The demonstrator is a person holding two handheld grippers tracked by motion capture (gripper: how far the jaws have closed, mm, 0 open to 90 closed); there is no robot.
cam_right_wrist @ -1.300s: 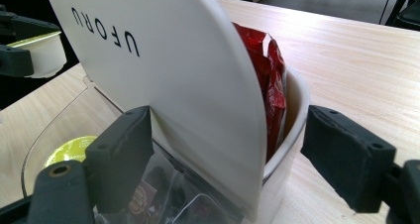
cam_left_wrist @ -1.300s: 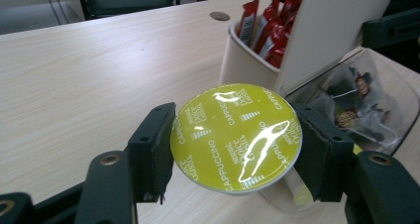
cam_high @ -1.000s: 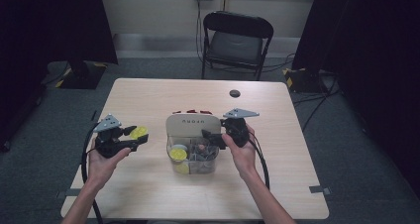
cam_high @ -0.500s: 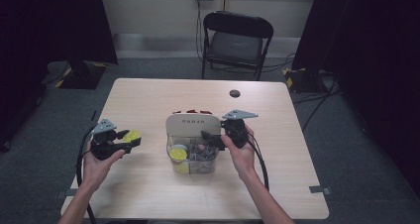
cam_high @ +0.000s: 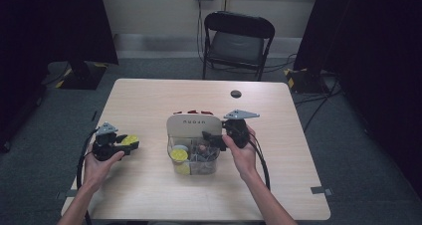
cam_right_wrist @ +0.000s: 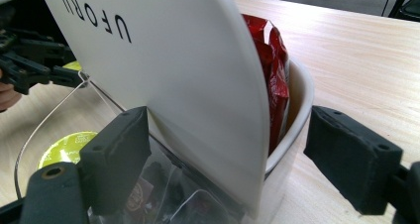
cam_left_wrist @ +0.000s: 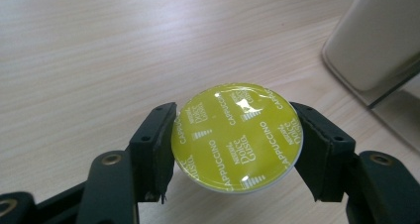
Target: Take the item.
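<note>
The left gripper (cam_left_wrist: pixel 237 149) clamps a round yellow-green foil-topped coffee capsule (cam_left_wrist: pixel 236 136), while at three o'clock the right gripper (cam_right_wrist: pixel 228 159) gapes around the white plastic organiser box (cam_right_wrist: pixel 292 100)

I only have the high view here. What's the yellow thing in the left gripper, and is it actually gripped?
Observer: Yes. The left gripper is shut on a capsule, with its pads on opposite sides of the rim. The yellow-green lid reads Dolce Gusto Cappuccino.
Operator: Is the right gripper holding the organizer?
Observer: No. The right gripper straddles a corner of the organizer and its white panel. Its jaws have just been opening, and one pad stands clear of the wall.
Operator: What's the red stuff behind that panel?
Observer: Red packets, standing upright in the rear compartment against the panel.
</note>
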